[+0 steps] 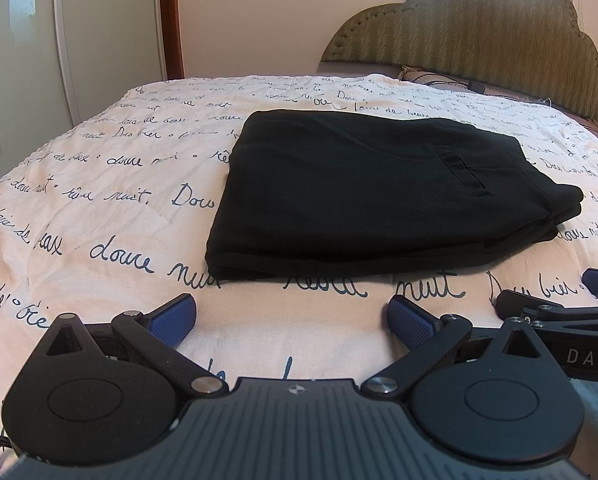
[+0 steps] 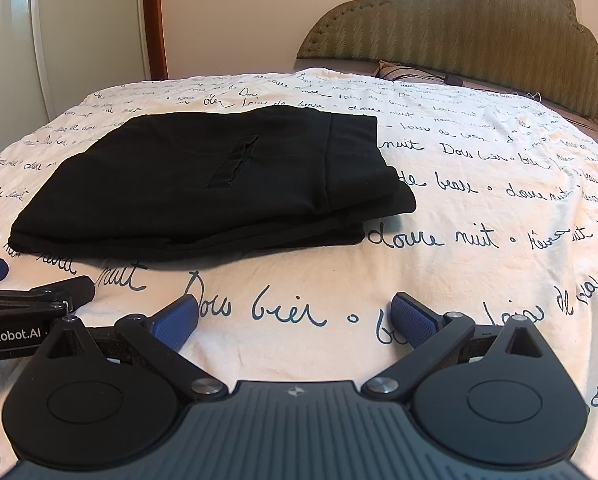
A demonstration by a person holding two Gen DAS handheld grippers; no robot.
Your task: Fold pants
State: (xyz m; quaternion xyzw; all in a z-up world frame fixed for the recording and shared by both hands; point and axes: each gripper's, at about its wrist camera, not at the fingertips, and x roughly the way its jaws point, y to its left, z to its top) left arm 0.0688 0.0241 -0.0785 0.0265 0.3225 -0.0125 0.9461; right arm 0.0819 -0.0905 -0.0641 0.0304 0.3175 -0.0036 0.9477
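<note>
Pants (image 1: 363, 196) lie folded in a neat stack mid-bed (image 1: 99, 208), looks finished. Left claw (image 1: 291, 320) and right claw (image 2: 295, 320) both spread wide, empty, parked near side, clear of the fabric.

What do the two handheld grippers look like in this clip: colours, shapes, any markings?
Both match: the left gripper and right gripper have matte black linkage arms on round black hubs, blue textured fingertip pads, silver pivot pins and a ribbed grey body with a small emblem. White lettering runs along their sides. No sleeves are visible.
</note>
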